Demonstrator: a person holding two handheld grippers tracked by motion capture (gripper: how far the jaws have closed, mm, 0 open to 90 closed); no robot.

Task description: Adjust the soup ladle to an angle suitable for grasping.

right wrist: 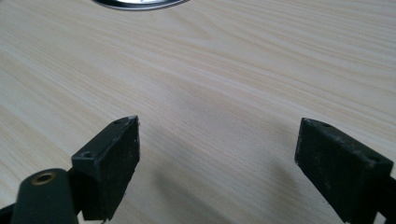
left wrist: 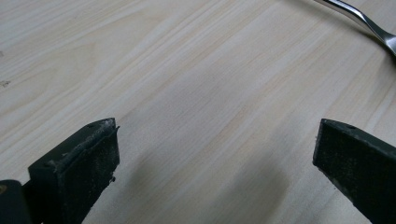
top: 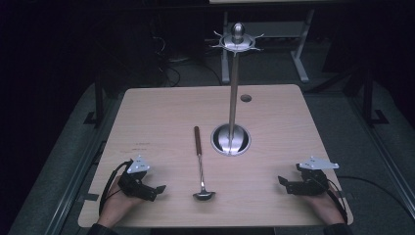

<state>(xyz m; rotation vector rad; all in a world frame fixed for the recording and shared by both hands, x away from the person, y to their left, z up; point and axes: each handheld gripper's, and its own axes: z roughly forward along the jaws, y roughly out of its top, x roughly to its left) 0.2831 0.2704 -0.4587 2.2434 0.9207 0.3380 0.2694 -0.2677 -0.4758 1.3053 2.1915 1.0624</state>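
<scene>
Ladle (top: 199, 161) lies flat on the wooden table (top: 161, 112) between the two grippers, its steel bowl at the near end and its brown handle pointing to about 12 o'clock, so the long axis runs away from the person, nearly square to both grippers' reach. From the left gripper (top: 155, 188), which rests near the front edge with its jaws spread wide and nothing between them, the bowl sits at roughly 3 o'clock, just beside the tips; in the left gripper view a curve of the steel shaft (left wrist: 362, 21) crosses the upper right corner. The right gripper (top: 285, 182), likewise spread wide and holding nothing, rests well apart from the ladle, which lies at its 9 o'clock. I judge the left hand (top: 115, 205) the nearer of the two. Farther back, at about 1 o'clock from the ladle's bowl, a chrome utensil stand (top: 234, 88) rises upright from a round base (top: 230, 139), just beside the ladle's handle, with a ring of hooks (top: 237, 45) at its top. The pale wood grain is bare and smooth. Beyond the table the room is dark, with the legs of another desk (top: 299, 54) on a grey floor.
</scene>
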